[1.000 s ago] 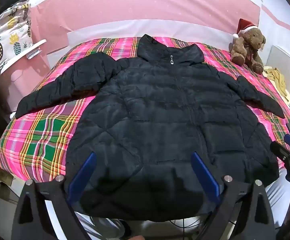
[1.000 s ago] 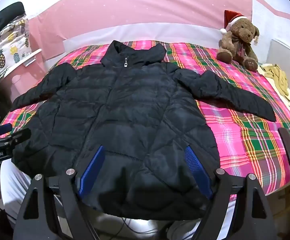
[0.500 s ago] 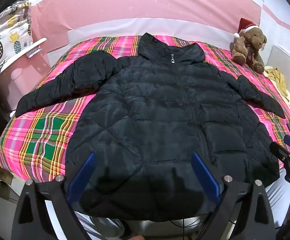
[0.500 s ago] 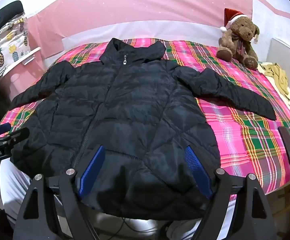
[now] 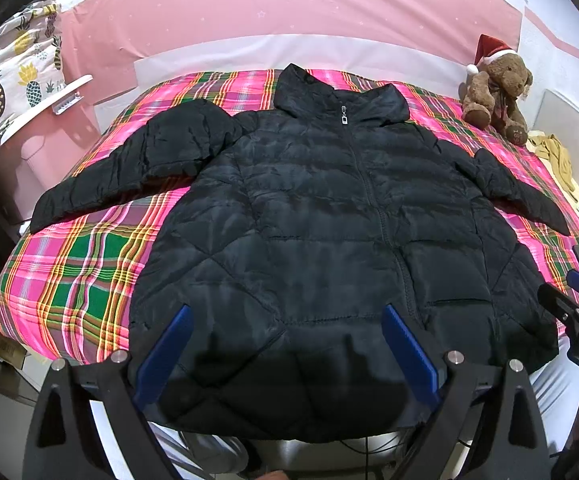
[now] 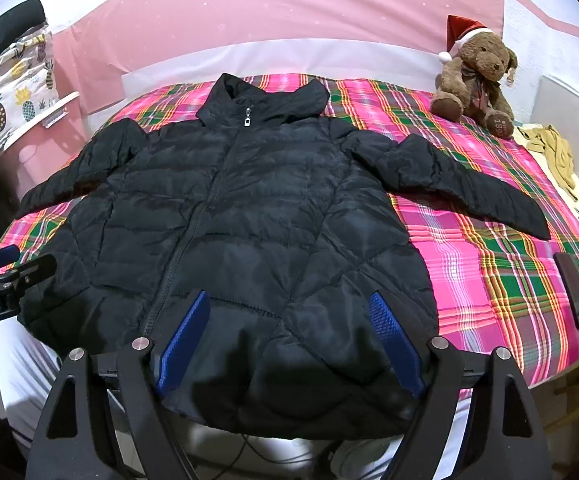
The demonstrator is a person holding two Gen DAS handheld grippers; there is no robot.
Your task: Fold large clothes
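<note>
A black quilted puffer jacket [image 5: 321,216] [image 6: 229,216] lies flat and zipped on a pink plaid bed [image 5: 73,272] [image 6: 489,264], collar at the far side, both sleeves spread outward, hem hanging over the near edge. My left gripper [image 5: 285,320] hovers open above the hem's left half, its blue pads wide apart with nothing between them. My right gripper [image 6: 289,308] stands open above the hem's right half, also holding nothing. Each gripper's tip shows at the edge of the other's view.
A brown teddy bear [image 6: 473,76] in a red hat sits at the bed's far right corner. A dark phone [image 6: 575,288] lies near the bed's right edge. A yellowish cloth [image 6: 553,152] lies right of the bed. A pineapple-print cover [image 5: 13,80] and pink furniture stand at the left.
Both views have shifted very slightly toward the jacket. The jacket lies as before and both grippers stay open.
</note>
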